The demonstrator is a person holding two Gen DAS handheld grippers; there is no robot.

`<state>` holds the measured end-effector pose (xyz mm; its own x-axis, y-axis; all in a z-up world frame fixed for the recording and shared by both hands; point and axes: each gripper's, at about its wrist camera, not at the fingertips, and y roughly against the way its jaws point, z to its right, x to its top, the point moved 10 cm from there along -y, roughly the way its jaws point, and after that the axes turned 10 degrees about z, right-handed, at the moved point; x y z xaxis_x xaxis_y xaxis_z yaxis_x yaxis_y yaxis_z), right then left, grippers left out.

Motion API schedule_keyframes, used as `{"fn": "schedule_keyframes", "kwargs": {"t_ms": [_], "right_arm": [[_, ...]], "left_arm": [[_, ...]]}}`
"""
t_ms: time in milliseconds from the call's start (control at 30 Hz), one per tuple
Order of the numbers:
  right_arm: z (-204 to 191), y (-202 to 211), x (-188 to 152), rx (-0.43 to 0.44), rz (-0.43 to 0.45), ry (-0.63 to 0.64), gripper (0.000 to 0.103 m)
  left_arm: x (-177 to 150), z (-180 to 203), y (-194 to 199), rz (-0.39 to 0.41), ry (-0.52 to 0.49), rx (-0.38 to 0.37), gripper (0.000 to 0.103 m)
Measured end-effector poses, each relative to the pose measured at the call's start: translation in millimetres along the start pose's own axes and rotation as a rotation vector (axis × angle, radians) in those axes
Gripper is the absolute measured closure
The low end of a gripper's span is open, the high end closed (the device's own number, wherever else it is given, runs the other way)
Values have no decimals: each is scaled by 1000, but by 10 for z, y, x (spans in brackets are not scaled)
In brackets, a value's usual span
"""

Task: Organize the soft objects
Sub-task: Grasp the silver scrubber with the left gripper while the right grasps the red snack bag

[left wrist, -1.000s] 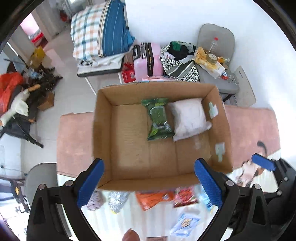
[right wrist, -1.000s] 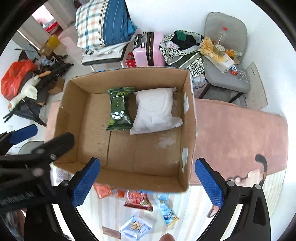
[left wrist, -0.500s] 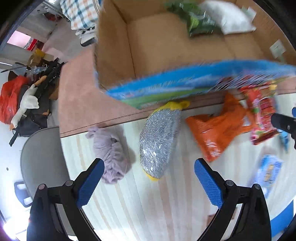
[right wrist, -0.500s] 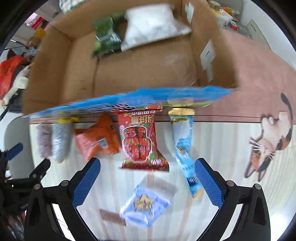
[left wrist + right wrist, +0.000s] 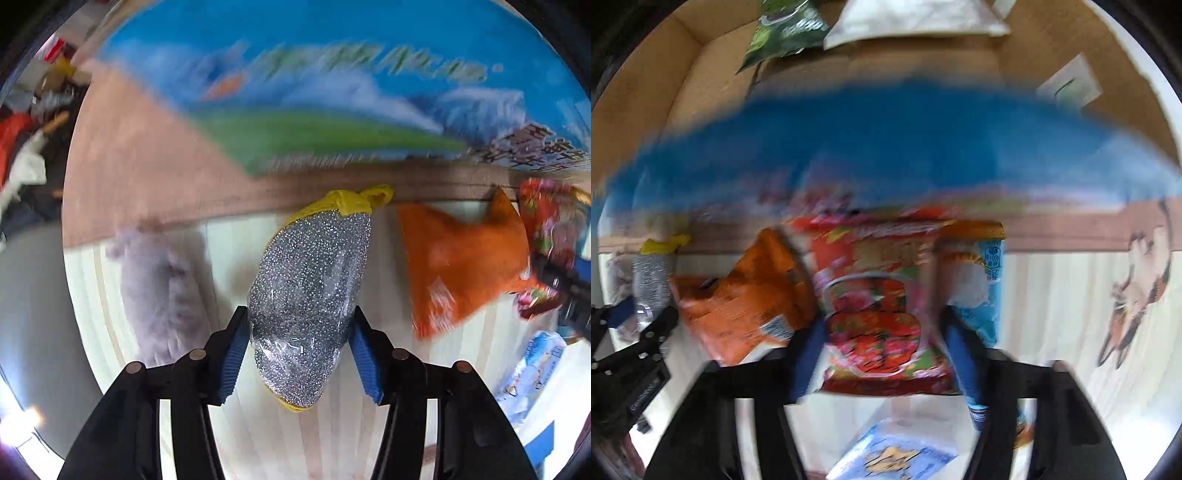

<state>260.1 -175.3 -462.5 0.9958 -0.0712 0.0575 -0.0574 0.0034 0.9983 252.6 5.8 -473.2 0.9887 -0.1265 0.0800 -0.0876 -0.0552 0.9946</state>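
Observation:
In the left wrist view my left gripper [image 5: 299,354] has its blue pads on both sides of a silver glittery pouch with yellow ends [image 5: 310,288], which lies on the striped table; the pads touch it. In the right wrist view my right gripper [image 5: 882,358] straddles a red snack packet [image 5: 879,317], the pads close against its edges; the view is blurred. The cardboard box [image 5: 849,74] with a blue printed front [image 5: 332,85] stands behind; it holds a green packet [image 5: 786,29] and a white pouch [image 5: 916,18].
A lilac fluffy cloth [image 5: 159,288] lies left of the silver pouch, an orange packet [image 5: 461,266] to its right. A light blue packet [image 5: 982,288] and a blue-white sachet [image 5: 894,454] lie near the red packet. A pink mat [image 5: 140,166] lies under the box.
Both grippers have dropped from above the box to the table in front of it. The left jaws have narrowed around the silver pouch, the right jaws around the red packet.

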Motion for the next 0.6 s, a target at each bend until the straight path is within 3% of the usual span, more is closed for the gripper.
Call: {"fn": "schedule_keyframes", "kwargs": {"t_ms": [267, 300, 333, 367, 500, 600], "right_arm": [[-39, 9, -603, 132, -134, -15, 52], [-29, 3, -640, 144, -140, -31, 51], [-18, -5, -659, 150, -142, -51, 42], [-7, -12, -667, 151, -140, -69, 36], [-14, -17, -604, 143, -120, -84, 35], [-102, -86, -518, 72, -117, -61, 35]], "left_arm": [[-566, 70, -11, -85, 119, -101, 51], [-586, 66, -50, -92, 128, -109, 51], [-588, 65, -65, -88, 137, -114, 50], [-589, 67, -55, -79, 136, -114, 50], [-511, 121, -30, -73, 137, -118, 50], [-472, -11, 2, -75, 157, -130, 54]]}}
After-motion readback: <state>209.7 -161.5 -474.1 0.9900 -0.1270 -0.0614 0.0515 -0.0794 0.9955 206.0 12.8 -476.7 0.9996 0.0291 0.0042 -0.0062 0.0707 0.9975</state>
